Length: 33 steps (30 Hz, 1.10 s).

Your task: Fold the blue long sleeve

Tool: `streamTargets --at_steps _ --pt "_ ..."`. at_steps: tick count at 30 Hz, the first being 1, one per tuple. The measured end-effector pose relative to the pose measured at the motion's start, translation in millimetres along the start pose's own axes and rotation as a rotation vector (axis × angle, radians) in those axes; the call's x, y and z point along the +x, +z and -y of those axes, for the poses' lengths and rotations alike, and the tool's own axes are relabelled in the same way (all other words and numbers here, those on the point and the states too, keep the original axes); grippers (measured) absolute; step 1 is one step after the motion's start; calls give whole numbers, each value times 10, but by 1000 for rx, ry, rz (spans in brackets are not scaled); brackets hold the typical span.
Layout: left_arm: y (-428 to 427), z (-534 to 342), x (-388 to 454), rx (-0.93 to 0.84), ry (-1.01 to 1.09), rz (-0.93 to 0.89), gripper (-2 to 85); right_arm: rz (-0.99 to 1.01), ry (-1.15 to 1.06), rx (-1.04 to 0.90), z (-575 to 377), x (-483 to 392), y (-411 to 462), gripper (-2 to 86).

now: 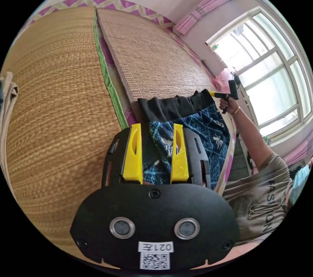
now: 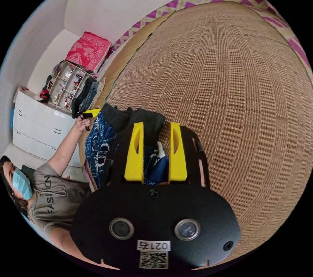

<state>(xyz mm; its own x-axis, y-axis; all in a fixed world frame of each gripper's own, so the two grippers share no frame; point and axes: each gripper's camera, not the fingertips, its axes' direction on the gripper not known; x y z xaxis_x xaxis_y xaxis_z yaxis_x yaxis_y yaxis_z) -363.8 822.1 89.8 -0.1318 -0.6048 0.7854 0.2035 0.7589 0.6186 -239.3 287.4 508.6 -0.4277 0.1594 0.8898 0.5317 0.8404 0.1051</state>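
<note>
Woven mats [image 2: 228, 88]: tan straw — covering the surface
Window [image 1: 270, 75]: bright, pink curtains
Drawers [image 2: 39, 127]: white
Left hand-held gripper [image 1: 156, 140]: clamped on blue long sleeve [image 1: 208, 133]
Right hand-held gripper [image 2: 156, 141]: clamped on it too

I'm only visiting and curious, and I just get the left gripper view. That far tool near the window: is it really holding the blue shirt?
Observer: Yes. In the right gripper view, the right tool has the blue shirt bunched between its yellow jaws.
Operator: What's in the room on that side?
Observer: A white chest of drawers against the wall.
Operator: Anything near it?
Observer: A small compartment shelf, with a red patterned cloth just beyond it.
</note>
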Motion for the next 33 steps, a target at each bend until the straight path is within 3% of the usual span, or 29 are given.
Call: streamTargets --at_steps 2,4,8,13,17,21,26,31,33 --pt "45 84 -111 -13 -43 0 95 100 21 33 -5 147 83 89" --pt "23 109 -259 0 -82 -36 10 190 28 33 -24 238 156 47" --pt "-257 -37 -195 109 -25 -107 -7 289 -63 190 -209 96 -147 13" --pt "-1188 -786 570 401 282 -300 -9 364 -250 280 -776 -489 -914 6" --pt "-1734 -1731 1407 452 567 -359 -10 466 -516 300 -1956 -1351 -1596 4" --pt "-1958 -3127 2195 453 740 -364 -10 380 -660 291 -3314 -2057 -1787 2" --pt "-1553 -4174 2327 362 569 -423 -10 314 -604 270 -4854 -2313 -1444 -1" --pt "-637 -4726 2018 112 371 -408 -9 312 -438 28 -5295 -1991 -635 4" --pt "-408 -4832 1869 87 317 -408 -9 311 -362 -50 -5345 -1838 -341 11"
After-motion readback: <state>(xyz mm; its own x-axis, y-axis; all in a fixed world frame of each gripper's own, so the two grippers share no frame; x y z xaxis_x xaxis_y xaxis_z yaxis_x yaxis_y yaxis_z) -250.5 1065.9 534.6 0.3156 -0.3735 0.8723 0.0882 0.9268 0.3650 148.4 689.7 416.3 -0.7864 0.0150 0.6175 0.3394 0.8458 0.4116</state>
